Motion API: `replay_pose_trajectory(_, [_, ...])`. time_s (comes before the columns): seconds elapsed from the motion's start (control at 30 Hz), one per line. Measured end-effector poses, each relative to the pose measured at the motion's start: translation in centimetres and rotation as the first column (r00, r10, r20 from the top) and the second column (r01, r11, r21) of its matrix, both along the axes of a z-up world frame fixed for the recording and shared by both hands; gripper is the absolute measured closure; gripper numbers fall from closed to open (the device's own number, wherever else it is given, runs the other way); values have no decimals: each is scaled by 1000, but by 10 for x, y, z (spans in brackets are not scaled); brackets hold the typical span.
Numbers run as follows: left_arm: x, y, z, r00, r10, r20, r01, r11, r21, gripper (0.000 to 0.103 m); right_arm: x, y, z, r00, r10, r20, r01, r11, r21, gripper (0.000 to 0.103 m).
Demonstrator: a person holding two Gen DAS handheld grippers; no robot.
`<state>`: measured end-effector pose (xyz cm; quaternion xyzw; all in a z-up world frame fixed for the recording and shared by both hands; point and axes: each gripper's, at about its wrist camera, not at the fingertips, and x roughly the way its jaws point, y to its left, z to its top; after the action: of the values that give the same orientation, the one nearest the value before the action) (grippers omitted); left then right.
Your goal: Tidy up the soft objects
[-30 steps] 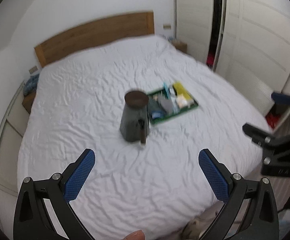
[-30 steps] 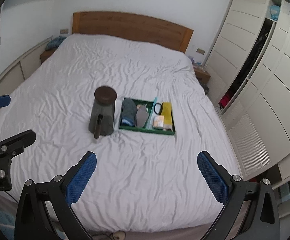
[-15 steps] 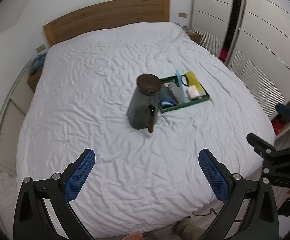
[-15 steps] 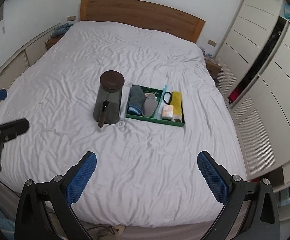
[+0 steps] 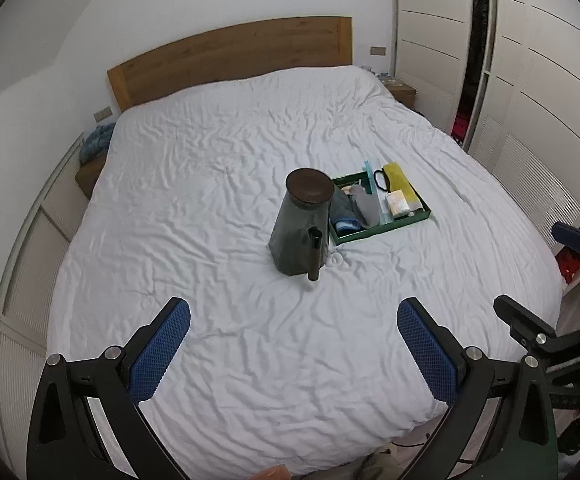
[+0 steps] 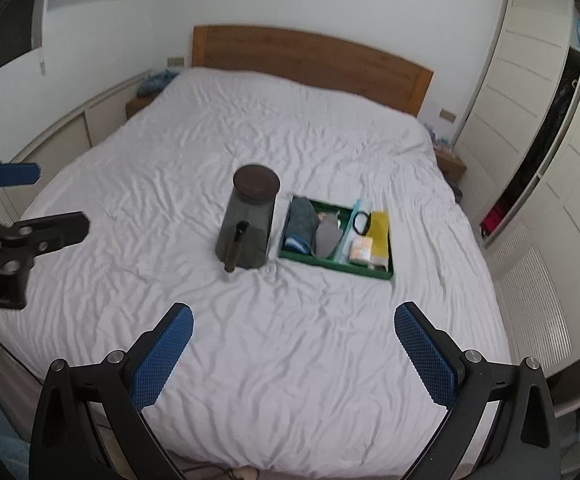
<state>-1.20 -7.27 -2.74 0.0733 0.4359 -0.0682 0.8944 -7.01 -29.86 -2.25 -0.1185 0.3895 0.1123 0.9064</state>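
**Bedroom Layout and Tongs Status**

A large bed [image 5: 250, 184] with a wrinkled white cover filled most of the room. A wooden headboard [image 5: 230, 56] stood at its far end against a white wall. White wardrobe doors [image 6: 529, 128] ran along the right side, with one dark gap between panels.

Near the middle of the bed stood a dark grey jug [image 5: 299, 226] with a round brown lid and a straight handle pointing toward the foot of the bed. Just beside it, on its right, lay a green tray [image 6: 335, 266]. The tray's left compartment held the soft items: a folded dark grey-blue cloth [image 6: 301, 222] and a lighter grey cloth [image 6: 327, 234] next to it. The right compartment held a yellow piece [image 6: 378, 232], a small orange-white packet [image 6: 361, 250] and a black loop [image 6: 361, 222].

Both tools were held above the foot of the bed, well apart from the jug and tray. The left tongs [image 5: 293, 350] had their blue pads spread wide with nothing between them. The right tongs [image 6: 293, 350] were likewise spread wide and empty.
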Motion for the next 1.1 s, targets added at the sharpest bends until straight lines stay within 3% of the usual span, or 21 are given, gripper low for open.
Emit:
replay_pose_trajectory(0.2, [2, 6, 11, 997, 35, 64, -34, 999, -19, 1, -30, 1, -4, 997, -1, 82, 2, 1000, -19, 0])
replay_pose_trajectory(0.37, [1, 13, 18, 991, 64, 118, -65, 998, 4, 1, -32, 7, -9, 998, 4, 58, -2, 999, -32, 0])
replay_pose_trajectory(0.57, [-4, 30, 16, 989, 96, 116, -98, 995, 12, 1, -16, 2, -3, 998, -56, -25, 55, 998, -34, 0])
replay_pose_trajectory(0.77, [-12, 42, 9, 989, 112, 92, -115, 993, 27, 1, -1, 2, 11, 991, -127, -47, 123, 989, -78, 0])
replay_pose_trajectory(1.1, [-20, 43, 2, 994, 95, 48, -96, 995, 18, 1, -7, -4, 24, 988, -140, -72, 138, 990, -31, 0])
